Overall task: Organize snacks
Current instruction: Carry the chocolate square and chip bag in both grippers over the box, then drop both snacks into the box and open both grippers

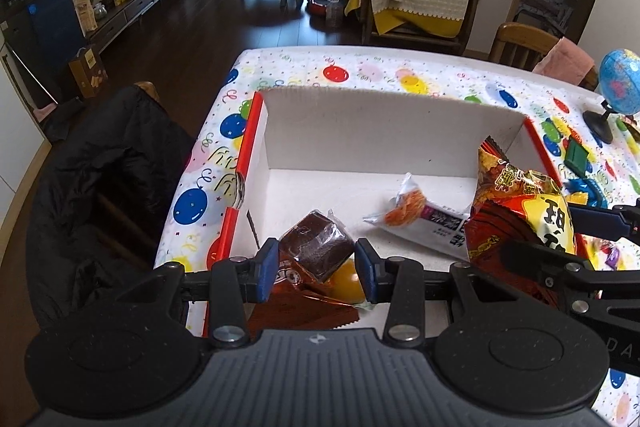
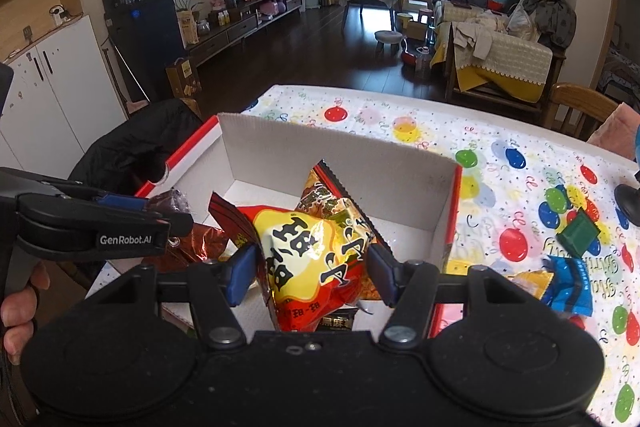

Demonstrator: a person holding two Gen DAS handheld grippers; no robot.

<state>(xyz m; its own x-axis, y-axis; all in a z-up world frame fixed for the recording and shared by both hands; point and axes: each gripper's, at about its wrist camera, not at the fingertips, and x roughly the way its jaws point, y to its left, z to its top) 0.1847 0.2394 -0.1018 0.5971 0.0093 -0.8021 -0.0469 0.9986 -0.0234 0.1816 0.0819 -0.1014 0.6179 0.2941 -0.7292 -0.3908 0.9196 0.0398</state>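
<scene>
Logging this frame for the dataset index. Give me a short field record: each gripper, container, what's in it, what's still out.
left gripper: shut on brown wrapped cake, over box
right gripper: shut on red-yellow snack bag, over box
container: white cardboard box, red outer sides, open top
in box: clear noodle-snack packet
still on tablecloth: green packet, blue packet

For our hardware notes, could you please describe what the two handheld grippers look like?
Both are matte black. The left gripper and right gripper each carry two blue finger pads on black linkage arms with silver pivot bolts, above a ribbed body between two round housings. The left one's side reads "GenRobot.AI" in white.
</scene>
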